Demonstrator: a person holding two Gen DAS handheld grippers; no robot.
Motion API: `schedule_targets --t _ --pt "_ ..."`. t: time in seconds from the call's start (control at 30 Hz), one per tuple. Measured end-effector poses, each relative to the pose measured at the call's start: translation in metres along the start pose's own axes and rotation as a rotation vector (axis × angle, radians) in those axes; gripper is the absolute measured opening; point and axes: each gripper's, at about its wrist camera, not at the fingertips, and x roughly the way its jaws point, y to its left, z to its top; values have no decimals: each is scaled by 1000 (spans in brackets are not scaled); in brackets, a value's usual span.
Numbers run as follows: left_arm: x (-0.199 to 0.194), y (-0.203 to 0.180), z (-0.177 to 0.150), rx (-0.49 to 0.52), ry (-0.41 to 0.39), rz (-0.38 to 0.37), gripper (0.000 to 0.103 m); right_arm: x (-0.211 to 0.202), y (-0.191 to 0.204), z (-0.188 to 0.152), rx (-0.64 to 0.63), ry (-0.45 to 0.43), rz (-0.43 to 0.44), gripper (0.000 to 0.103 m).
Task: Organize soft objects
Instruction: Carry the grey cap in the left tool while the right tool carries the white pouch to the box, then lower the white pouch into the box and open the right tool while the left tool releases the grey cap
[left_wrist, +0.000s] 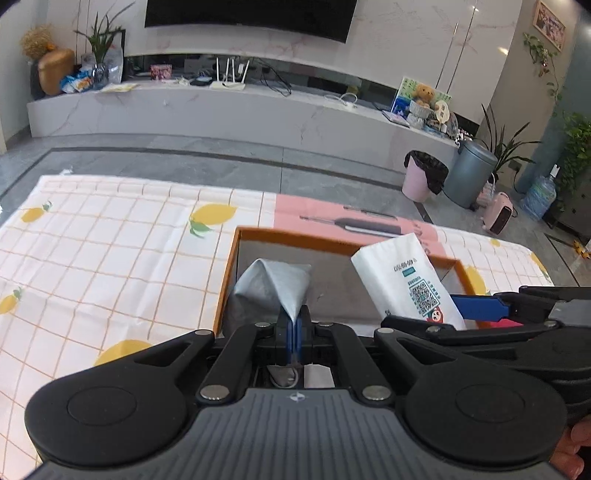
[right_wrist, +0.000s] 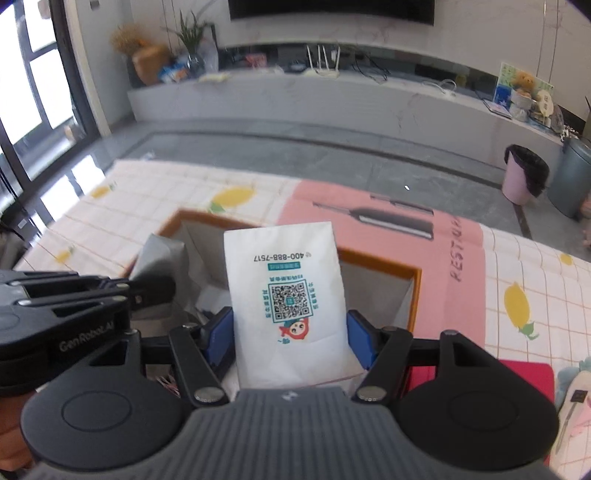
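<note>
Orange-rimmed box (left_wrist: 226, 280) sat on the lemon-print tablecloth (left_wrist: 110, 236), and both grippers were working right over it. The left gripper (left_wrist: 294, 325) had its blue pads squeezed tight together on a corner of a grey cloth (left_wrist: 269, 286), which bunched up and hung down into the left part of the box. In the right wrist view that same cloth (right_wrist: 159, 254) showed at about 10 o'clock from the white packet, against the box's left wall.

The right gripper (right_wrist: 290, 332) had its fingers spread wide to fit a white tissue packet (right_wrist: 286, 295) with a QR code on it, one blue pad (right_wrist: 221, 336) pressed on each side. The packet stood pretty much upright over the box (right_wrist: 415, 291), tilted a bit in the left wrist view (left_wrist: 410, 280), where it sat at roughly 3 o'clock from the cloth.

A pink poster (right_wrist: 388, 221) with a picture of some gadget lay under the far side of the box. Something red (right_wrist: 528, 373) lay on the table at 4 o'clock from the packet.
</note>
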Motion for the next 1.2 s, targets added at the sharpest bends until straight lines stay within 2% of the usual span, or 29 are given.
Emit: schedule_targets --t 0.17,0.4,0.53,0.63,0.7,0.73,0.77,0.8,0.83,0.9,0.97,1.0,1.03,1.2 --pt "10 5 -8 3 28 10 3 7 1 -4 -42 50 -52 65" --pt "19 2 -9 -2 -24 -81 3 18 8 -9 -61 97 -93 65" --pt "19 4 -9 -3 -24 -114 4 24 9 -12 -56 113 -99 65" --pt "8 8 -8 -3 -98 -153 7 27 11 -13 -70 113 -113 65" --pt "11 7 -5 -4 -75 -123 7 27 13 -12 -72 115 -117 65" --pt "16 6 -4 -8 -47 -97 9 27 13 -13 -70 115 -116 65" --pt "20 6 -5 -10 -24 -85 20 27 13 -13 -72 116 -117 65" --pt "25 6 -8 -9 -1 -79 22 28 14 -13 -81 118 -121 65" --pt "28 5 -10 -6 15 -78 29 28 15 -14 -103 121 -131 65" --pt "25 5 -13 7 8 -107 46 28 16 -14 -123 123 -140 65" --pt "20 3 -14 10 -12 -144 66 28 16 -14 -132 126 -142 65" --pt "18 3 -14 4 -20 -164 71 28 16 -14 -133 126 -142 65" --pt "15 2 -14 -4 -29 -185 80 29 15 -14 -133 125 -143 65" --pt "-2 4 -13 -4 -112 -201 83 29 15 -16 -138 122 -142 66"
